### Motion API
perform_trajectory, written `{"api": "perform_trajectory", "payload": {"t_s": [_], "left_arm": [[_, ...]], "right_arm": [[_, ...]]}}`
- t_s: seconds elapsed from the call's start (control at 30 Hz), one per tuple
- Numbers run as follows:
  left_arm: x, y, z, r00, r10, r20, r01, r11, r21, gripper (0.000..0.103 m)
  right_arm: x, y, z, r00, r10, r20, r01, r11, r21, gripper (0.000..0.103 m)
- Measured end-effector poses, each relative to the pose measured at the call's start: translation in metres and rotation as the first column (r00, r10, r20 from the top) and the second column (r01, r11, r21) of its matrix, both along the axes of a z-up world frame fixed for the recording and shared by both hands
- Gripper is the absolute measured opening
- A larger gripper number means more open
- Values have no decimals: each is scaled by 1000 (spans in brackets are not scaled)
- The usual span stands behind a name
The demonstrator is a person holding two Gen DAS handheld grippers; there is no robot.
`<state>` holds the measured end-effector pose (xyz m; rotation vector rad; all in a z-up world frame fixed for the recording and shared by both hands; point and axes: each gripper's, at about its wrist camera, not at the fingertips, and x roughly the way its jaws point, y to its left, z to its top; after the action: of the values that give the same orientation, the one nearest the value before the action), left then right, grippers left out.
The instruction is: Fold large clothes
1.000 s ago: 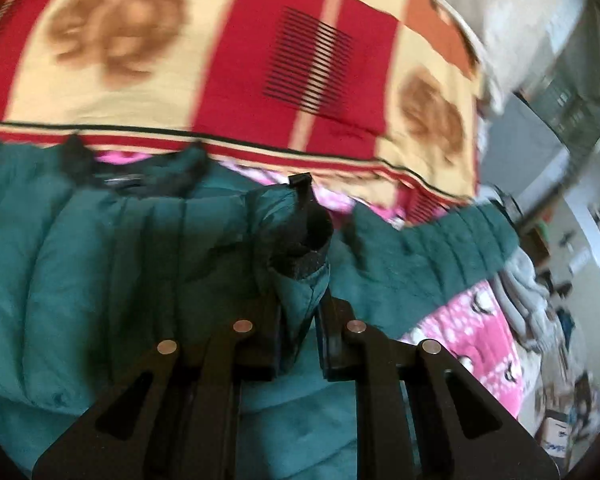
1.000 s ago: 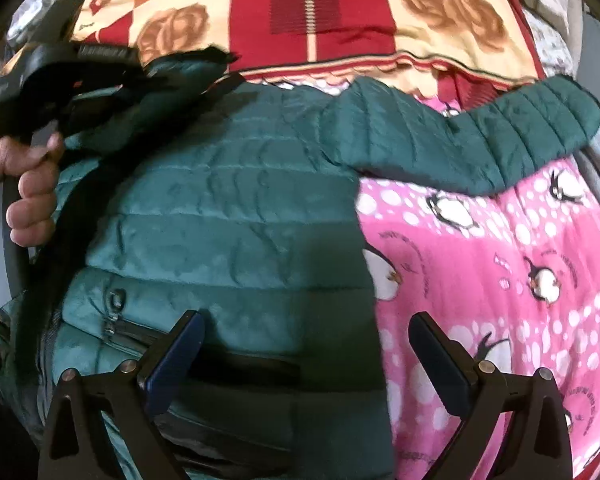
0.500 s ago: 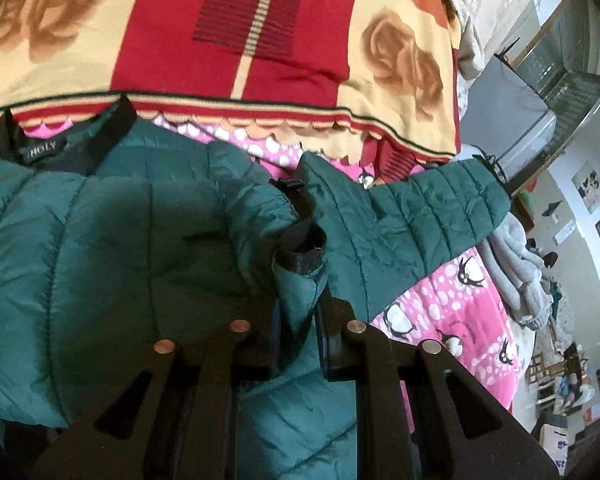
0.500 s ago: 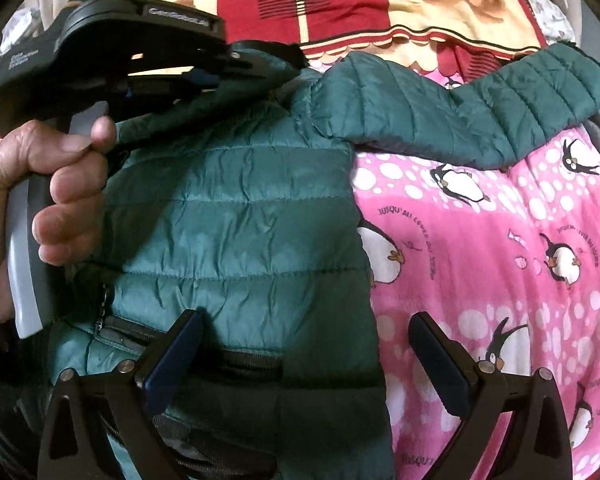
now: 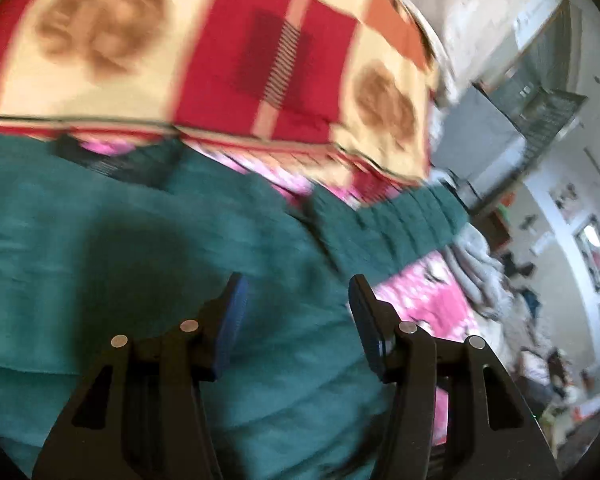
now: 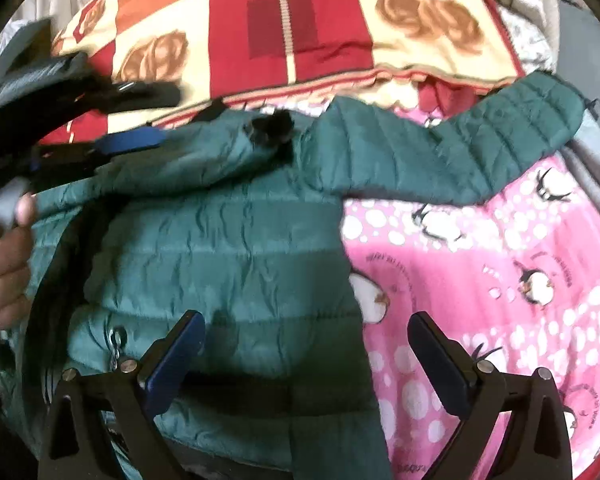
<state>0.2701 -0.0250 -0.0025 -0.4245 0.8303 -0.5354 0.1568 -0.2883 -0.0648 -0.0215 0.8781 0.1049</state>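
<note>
Bed w/ pink penguin sheet (image 6: 480, 280) and red-cream blanket (image 6: 300, 28) behind; green puffer jacket (image 6: 228, 248) lies flat on the sheet. Left sleeve (image 6: 204, 160) now folded across the jacket's chest, right sleeve (image 6: 480, 148) still spread out, body unfolded; no containers seen. Left gripper (image 5: 296, 292) jaws just opened, nothing between them; right gripper (image 6: 306, 336) apart, empty, above jacket hem.

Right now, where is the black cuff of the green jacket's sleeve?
In the right wrist view, the black cuff lies on top of the green jacket near its collar end, just below the red and cream blanket and right of the left gripper.
</note>
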Motion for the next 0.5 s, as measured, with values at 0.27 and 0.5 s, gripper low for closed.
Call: {"api": "perform_trajectory", "payload": {"t_s": [0.27, 0.5], "left_arm": [[-11, 162, 6, 899, 431, 79, -438, 889, 134, 52], [-4, 170, -15, 856, 510, 83, -517, 844, 141, 52]], "right_arm": [[35, 30, 46, 974, 94, 207, -98, 995, 10, 92], [124, 94, 48, 934, 297, 201, -326, 936, 132, 84]]}}
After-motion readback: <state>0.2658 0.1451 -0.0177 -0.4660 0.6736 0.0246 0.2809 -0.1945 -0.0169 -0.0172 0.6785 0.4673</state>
